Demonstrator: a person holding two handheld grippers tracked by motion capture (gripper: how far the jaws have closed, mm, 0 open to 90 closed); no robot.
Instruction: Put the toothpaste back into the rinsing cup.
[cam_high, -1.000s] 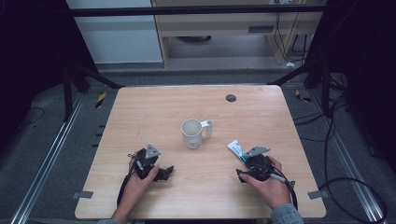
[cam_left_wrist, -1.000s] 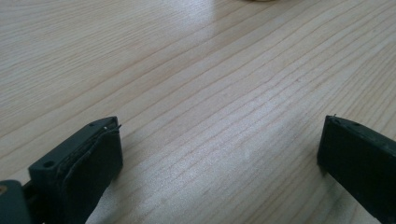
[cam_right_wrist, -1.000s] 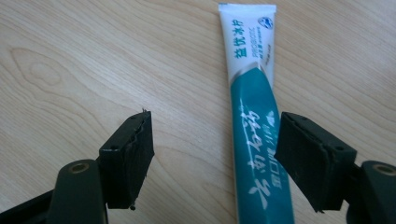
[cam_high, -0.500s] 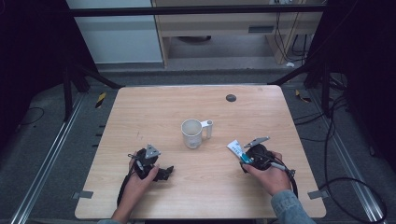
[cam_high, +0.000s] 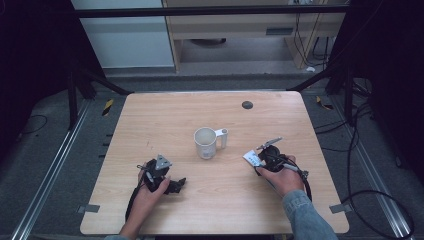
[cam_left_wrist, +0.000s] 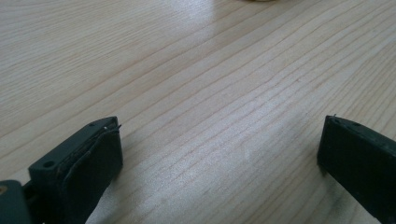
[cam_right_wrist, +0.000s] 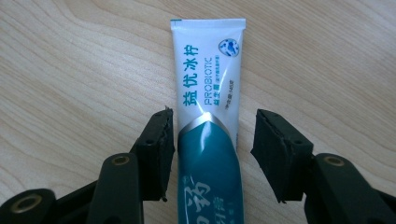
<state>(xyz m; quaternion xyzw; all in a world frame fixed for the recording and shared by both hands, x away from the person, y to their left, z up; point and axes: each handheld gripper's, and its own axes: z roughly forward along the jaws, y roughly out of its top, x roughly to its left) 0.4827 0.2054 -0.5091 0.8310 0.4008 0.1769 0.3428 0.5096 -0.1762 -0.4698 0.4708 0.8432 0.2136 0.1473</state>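
Toothpaste tube (cam_right_wrist: 208, 121) lies flat on the desk (cam_high: 175, 115), right of the mug (cam_high: 206, 142). Right tool (cam_right_wrist: 210, 149) straddles it, jaws just closing, one pad touching, not yet clamped. Left tool (cam_left_wrist: 219, 154) gapes, idle. Lift remains.

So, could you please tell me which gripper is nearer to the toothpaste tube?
Right. The right gripper straddles the toothpaste tube, which lies between its fingers; the left gripper rests well apart, across the table.

White mug (cam_high: 206, 143) mid-table (cam_high: 150, 120)
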